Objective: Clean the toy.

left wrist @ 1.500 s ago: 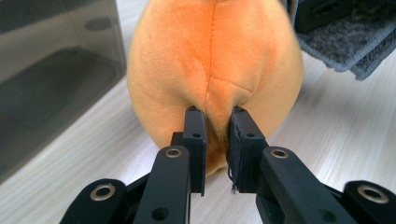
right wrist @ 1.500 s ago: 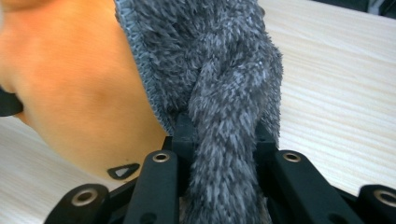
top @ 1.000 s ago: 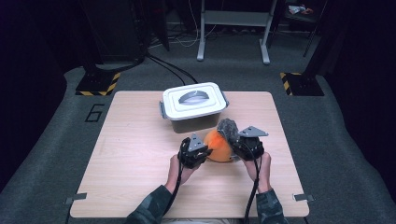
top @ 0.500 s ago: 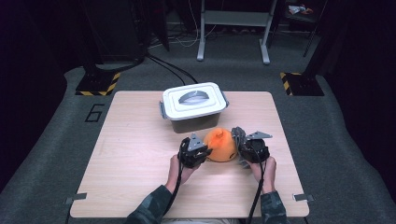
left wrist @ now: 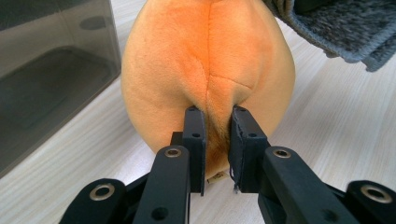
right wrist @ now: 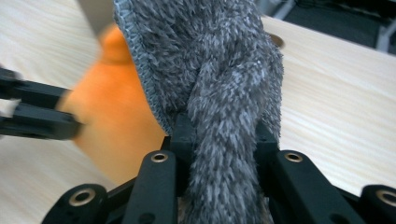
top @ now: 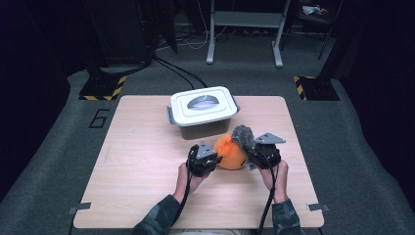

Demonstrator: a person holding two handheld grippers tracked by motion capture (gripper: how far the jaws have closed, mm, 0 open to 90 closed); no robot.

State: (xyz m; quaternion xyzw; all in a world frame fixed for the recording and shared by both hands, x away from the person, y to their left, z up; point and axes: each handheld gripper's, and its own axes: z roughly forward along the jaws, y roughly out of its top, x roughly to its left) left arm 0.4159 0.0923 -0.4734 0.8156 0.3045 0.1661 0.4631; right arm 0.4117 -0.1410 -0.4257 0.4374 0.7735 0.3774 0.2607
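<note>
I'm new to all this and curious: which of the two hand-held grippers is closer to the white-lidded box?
Right. The right gripper, clamping a grey cloth, sits just off the box's near right corner. The left gripper, pinching the orange plush, sits farther back toward the person.

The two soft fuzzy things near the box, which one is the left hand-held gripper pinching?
The round orange plush toy. The left hand-held gripper pinches a fold along its seam, while the grey fuzzy cloth sits in the right hand-held gripper.
</note>
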